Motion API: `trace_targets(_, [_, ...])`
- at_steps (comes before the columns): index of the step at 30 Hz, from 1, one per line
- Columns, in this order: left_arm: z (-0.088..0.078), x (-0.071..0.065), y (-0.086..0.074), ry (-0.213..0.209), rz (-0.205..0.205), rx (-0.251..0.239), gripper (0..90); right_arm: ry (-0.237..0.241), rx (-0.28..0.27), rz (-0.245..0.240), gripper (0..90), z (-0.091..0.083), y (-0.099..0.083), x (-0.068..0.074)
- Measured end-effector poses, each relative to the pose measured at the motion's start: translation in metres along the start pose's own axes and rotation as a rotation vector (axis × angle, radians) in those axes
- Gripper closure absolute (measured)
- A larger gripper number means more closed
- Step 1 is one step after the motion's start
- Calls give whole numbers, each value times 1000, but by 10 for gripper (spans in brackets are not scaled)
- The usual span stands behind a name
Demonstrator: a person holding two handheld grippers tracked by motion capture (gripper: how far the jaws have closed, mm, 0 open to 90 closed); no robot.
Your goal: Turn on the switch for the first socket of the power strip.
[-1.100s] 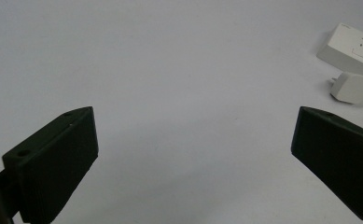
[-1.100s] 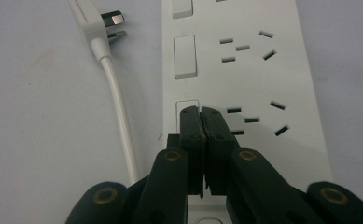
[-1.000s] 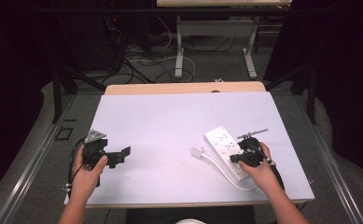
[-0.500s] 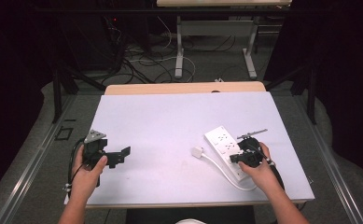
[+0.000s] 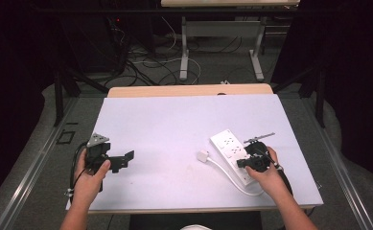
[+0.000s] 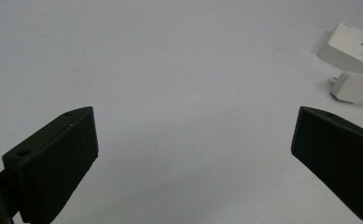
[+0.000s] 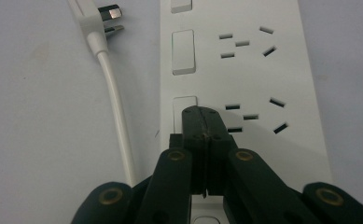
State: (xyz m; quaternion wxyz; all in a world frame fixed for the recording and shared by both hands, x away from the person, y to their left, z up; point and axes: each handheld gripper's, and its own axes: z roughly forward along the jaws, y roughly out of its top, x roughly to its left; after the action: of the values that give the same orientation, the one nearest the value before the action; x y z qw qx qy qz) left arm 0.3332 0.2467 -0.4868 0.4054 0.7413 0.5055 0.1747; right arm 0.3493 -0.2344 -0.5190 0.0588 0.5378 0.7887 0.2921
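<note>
Left gripper [image 5: 126,158] rested at near left of table [image 5: 174,124], jaws wide apart, nothing between. Plug [image 5: 203,156] lay loose left of power strip [image 5: 227,143], cable [image 5: 222,168] curving near. Right gripper [image 7: 202,116] closed tight, empty, tips on rocker switch [image 7: 184,114] at near right. Strip probably light, rigid, slippery plastic; might slide under push. Better hold by long edges.

White power strip [image 5: 232,154] lies flat, unplugged.
</note>
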Motion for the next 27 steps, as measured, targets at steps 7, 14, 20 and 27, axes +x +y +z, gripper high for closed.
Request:
trace_targets(7, [1,0,0,6,-2,-11,4,-2,-2,3,896,0,0,0])
trace_targets(14, [1,0,0,7,-2,-9,4,-2,-4,0,885,0,0,1])
trace_targets(20, [1,0,-1,7,-1,-9,4,-3,-1,-8,854,0,0,2])
trace_targets(27, [0,0,0,5,-3,-3,4,16,-12,-21,830,-1,0,4])
